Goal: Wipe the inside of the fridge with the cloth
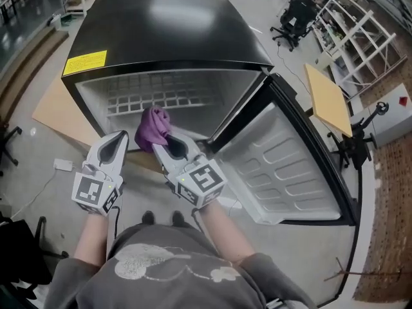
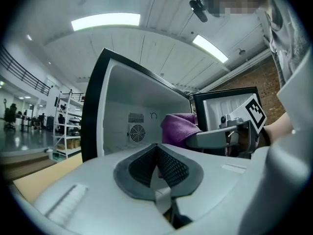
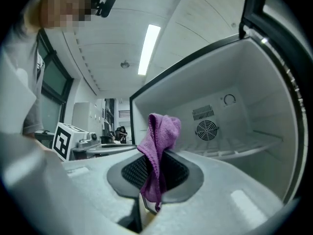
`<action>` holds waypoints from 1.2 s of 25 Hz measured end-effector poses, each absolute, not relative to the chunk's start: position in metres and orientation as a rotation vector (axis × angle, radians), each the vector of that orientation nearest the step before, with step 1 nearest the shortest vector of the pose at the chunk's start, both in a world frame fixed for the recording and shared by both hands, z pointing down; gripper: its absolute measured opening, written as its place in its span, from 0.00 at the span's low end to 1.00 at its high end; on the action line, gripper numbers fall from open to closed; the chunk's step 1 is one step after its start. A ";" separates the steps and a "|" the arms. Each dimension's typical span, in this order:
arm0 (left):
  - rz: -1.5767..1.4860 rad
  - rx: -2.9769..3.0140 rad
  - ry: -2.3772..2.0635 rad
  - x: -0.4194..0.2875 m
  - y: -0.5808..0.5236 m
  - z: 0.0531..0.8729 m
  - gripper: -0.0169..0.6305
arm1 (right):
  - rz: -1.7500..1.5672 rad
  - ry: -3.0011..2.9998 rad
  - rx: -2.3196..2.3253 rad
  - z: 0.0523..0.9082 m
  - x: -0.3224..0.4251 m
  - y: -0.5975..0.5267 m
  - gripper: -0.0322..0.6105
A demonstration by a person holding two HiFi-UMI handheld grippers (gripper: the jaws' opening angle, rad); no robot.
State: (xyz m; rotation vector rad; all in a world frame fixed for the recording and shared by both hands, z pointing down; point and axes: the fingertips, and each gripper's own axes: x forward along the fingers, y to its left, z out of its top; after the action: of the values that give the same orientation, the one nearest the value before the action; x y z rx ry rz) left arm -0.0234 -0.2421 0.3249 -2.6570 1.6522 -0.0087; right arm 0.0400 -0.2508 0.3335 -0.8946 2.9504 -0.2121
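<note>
Right gripper [image 3: 154, 175] pinching crumpled purple microfibre cloth [image 1: 153, 126] at mouth of open black fridge [image 1: 161, 31] | left gripper [image 2: 156, 168] pressed together, empty | step: reaching in, I reckon | next: press cloth onto white liner [image 1: 193, 85], sweep

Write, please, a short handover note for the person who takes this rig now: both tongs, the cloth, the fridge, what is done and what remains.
Left tongs: shut, holding nothing, beside the right ones in front of the fridge.
Right tongs: shut on the purple cloth, which is at the mouth of the compartment.
Done: the door stands open and the cloth is gripped.
Left: wipe the inner walls and the wire shelf. The pictures do not tell whether any wiping was made yet.
</note>
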 end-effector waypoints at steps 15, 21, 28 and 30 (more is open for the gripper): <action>0.051 -2.376 1.922 -0.088 -0.227 0.280 0.05 | -0.172 2.993 -0.748 0.276 -0.046 -0.318 0.11; 0.066 -2.299 1.997 -0.117 -0.222 0.277 0.05 | -0.106 3.047 -0.830 0.274 -0.072 -0.348 0.11; 0.064 -2.275 2.031 -0.132 -0.223 0.278 0.05 | 0.000 3.120 -0.961 0.284 -0.097 -0.393 0.11; 0.065 -2.274 2.036 -0.134 -0.223 0.280 0.05 | -0.008 3.133 -0.987 0.289 -0.100 -0.403 0.11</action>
State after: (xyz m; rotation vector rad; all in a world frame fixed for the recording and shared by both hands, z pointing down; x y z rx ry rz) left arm -0.1340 -0.2233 0.2798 -2.2737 2.0355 0.0653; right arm -0.0996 -0.4033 0.2892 -0.9868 3.1332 -0.0077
